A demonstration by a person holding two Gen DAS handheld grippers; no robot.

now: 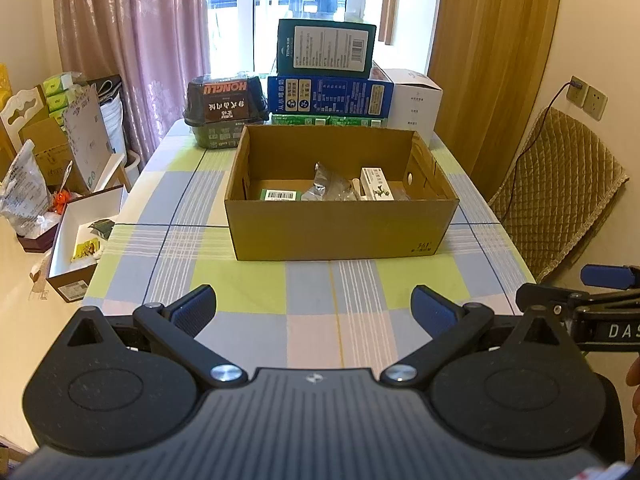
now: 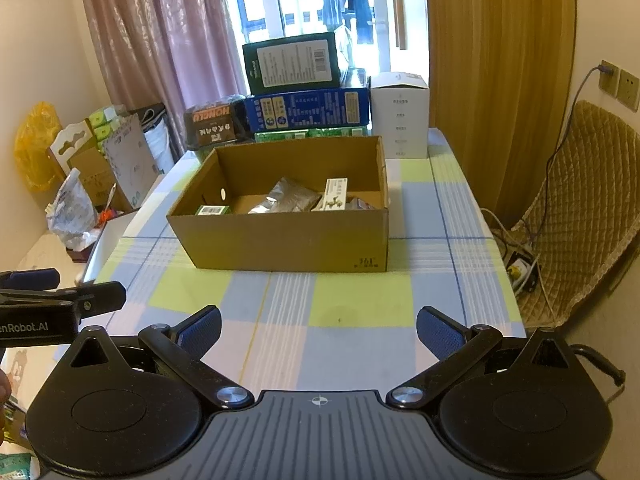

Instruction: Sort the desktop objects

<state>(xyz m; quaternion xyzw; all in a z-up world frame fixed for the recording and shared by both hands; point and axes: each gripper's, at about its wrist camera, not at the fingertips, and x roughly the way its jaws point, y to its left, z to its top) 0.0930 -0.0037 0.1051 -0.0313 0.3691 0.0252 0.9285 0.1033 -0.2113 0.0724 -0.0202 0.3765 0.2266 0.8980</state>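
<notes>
Hiding its contents' lower parts, the cardboard box [image 1: 340, 224] faces both spread tongs.

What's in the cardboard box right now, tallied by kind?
Inside the cardboard box:
Small cartons: 2 (green carton, white carton)
Silver foil pouches: 1, maybe more crumpled beside it, cannot tell
Total: 3 clearly visible

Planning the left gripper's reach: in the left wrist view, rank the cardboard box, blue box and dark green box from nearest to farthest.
From the left gripper:
1. Cardboard box, centre of the table.
2. Blue box, behind it at the far edge.
3. Dark green box, stacked on the blue box.
</notes>
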